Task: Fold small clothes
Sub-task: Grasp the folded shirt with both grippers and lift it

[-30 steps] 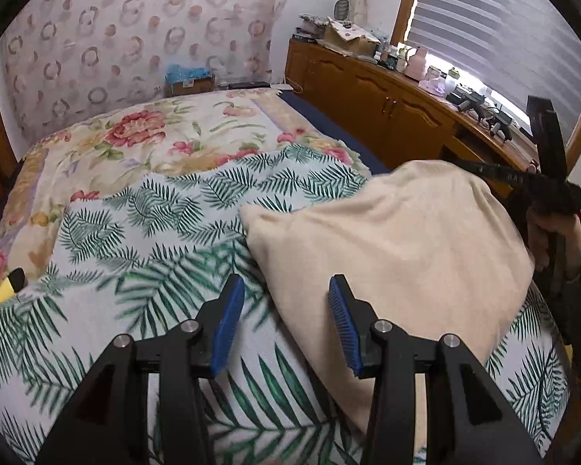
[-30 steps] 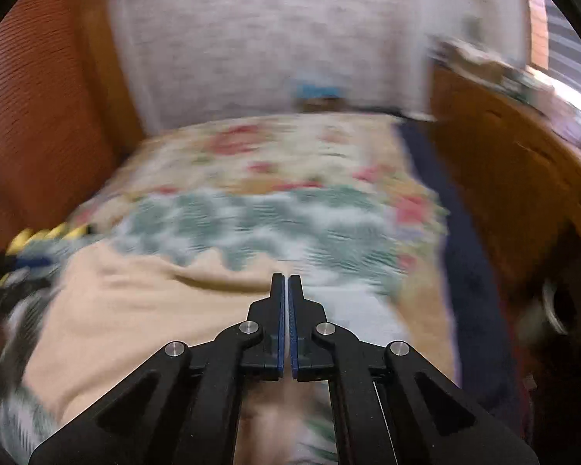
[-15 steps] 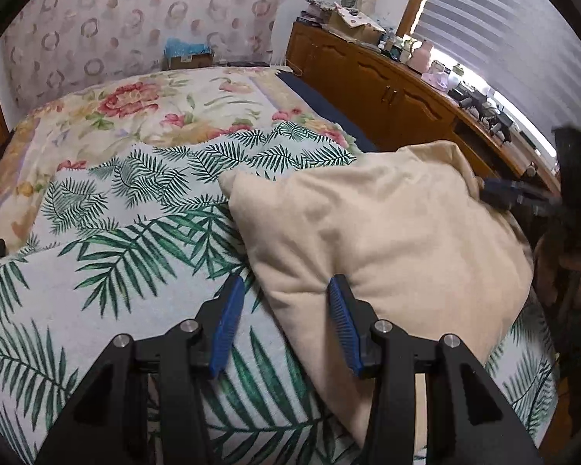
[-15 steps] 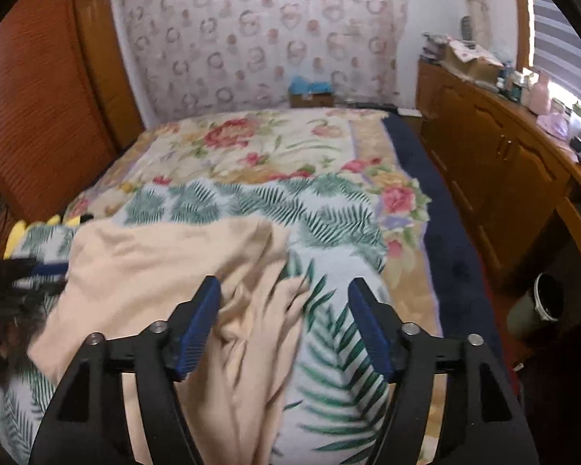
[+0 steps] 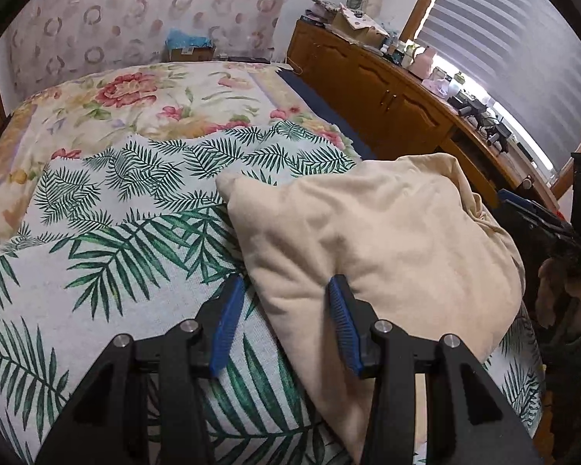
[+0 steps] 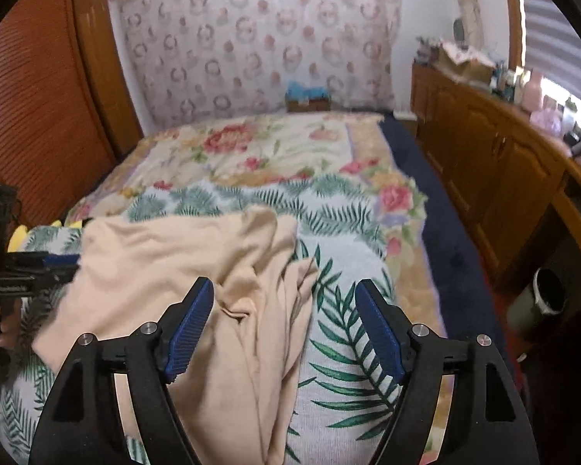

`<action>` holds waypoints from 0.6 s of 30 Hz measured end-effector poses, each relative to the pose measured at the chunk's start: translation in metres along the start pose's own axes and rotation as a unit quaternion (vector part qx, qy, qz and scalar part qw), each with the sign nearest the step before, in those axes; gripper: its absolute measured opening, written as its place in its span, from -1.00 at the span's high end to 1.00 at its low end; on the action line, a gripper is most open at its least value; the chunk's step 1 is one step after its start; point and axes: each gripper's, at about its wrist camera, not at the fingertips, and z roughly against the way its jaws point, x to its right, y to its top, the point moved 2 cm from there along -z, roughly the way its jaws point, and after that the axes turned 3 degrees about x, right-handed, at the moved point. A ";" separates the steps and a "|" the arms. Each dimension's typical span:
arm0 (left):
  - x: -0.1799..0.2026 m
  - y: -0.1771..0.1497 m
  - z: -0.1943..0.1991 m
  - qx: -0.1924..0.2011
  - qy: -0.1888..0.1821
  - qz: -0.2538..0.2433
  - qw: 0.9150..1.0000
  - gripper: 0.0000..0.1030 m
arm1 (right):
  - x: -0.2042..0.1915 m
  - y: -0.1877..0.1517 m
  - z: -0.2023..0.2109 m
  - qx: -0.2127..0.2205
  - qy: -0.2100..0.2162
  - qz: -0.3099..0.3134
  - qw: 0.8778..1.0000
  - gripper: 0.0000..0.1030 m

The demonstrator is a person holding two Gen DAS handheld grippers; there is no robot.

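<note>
Garment: a beige cloth [image 5: 372,240] lies on the near part of the bed [image 5: 128,201], on top of the palm-leaf cover [image 5: 108,255]. In the right wrist view [image 6: 182,263] we see it spread flat on the left, and bunched in long folds along its right side.

Left gripper: we see the left gripper [image 5: 282,310] low over the near left edge of the cloth. Its jaws stand partly open. The right finger [image 5: 342,321] touches the cloth surface and the left finger [image 5: 228,314] is over the bare leaf cover. The cloth edge runs between them, but we see no pinch on it.

Right gripper: the right gripper [image 6: 284,325] hovers above the folded right edge of the cloth. Its jaws have just been opening and now stand wide. The folds lie under the gap, not touching either pad.

Bed, far part: a floral blanket [image 6: 267,151] covers the far half, up to the wall.

Right side of room: a wooden desk [image 5: 387,93] with many small items runs along the window, well apart from the cloth.

Person: a hand [image 5: 554,294] holds the right gripper's handle at the far right edge of the left wrist view.
</note>
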 end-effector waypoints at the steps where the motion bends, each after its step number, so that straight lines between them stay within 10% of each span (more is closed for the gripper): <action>1: 0.001 0.000 0.000 0.000 0.003 -0.001 1.000 0.14 | -0.002 0.000 0.001 0.000 0.006 0.002 1.000 -0.59; 12: -0.002 0.000 -0.002 0.002 -0.013 0.008 1.000 0.30 | -0.003 -0.021 -0.047 -0.070 0.051 -0.022 0.996 -0.61; 18: 0.003 -0.002 -0.002 0.003 -0.058 0.014 0.998 0.86 | -0.014 -0.020 -0.045 -0.066 0.077 -0.012 0.995 0.27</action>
